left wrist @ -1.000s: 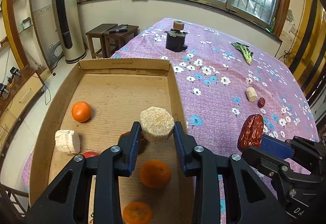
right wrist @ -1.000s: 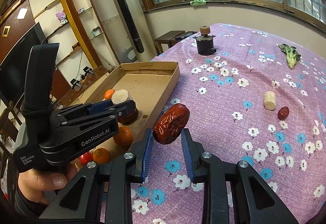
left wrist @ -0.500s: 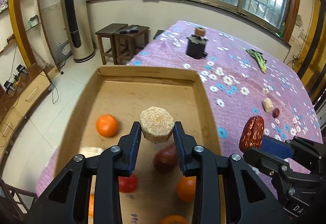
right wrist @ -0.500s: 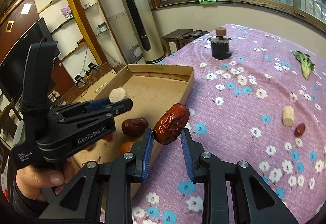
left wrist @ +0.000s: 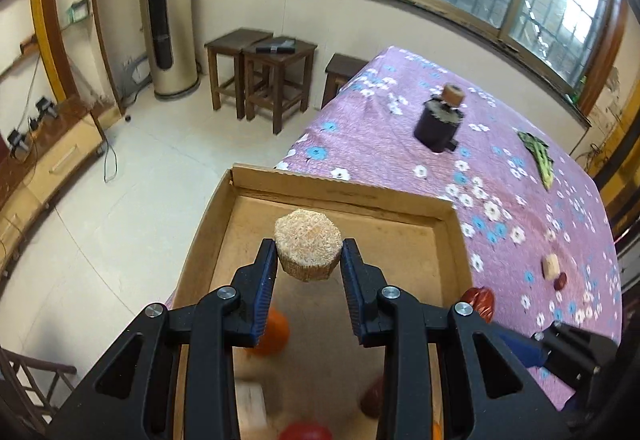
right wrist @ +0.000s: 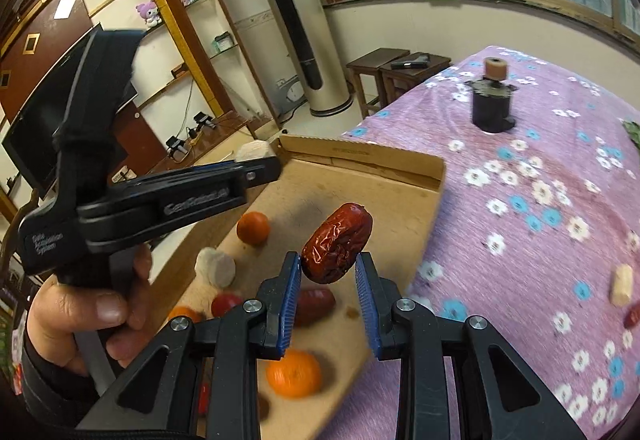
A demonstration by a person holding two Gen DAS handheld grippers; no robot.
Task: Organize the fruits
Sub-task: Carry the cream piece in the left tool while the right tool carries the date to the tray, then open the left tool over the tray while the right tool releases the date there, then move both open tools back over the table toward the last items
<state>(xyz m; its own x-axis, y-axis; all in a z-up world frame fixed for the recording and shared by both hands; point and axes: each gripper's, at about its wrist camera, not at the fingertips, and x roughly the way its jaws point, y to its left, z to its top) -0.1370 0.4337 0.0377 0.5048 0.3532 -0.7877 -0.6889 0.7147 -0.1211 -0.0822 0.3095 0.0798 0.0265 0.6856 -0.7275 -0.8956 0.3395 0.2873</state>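
My left gripper (left wrist: 308,260) is shut on a tan octagonal sugarcane chunk (left wrist: 308,244), held above the far left part of the cardboard tray (left wrist: 344,193). My right gripper (right wrist: 328,266) is shut on a wrinkled red date (right wrist: 337,242), hanging over the tray's (right wrist: 360,153) right half. Inside the tray lie oranges (right wrist: 253,227) (right wrist: 294,374), a pale cane chunk (right wrist: 216,266), another date (right wrist: 316,302) and a small red fruit (right wrist: 226,304). The left gripper and a hand (right wrist: 92,314) fill the left of the right wrist view.
The tray sits at the left edge of a purple flowered cloth (right wrist: 540,224). On the cloth stand a black holder with a cork-like top (right wrist: 491,107), a green leafy vegetable (left wrist: 538,157), a loose cane piece (right wrist: 622,284) and a small date (left wrist: 560,280). Beyond lie floor, wooden stools (left wrist: 264,79) and a tower fan.
Both grippers have swept leftward and farther over the tray, each still gripping its piece. The tray's fruits have slid down and right in both views.
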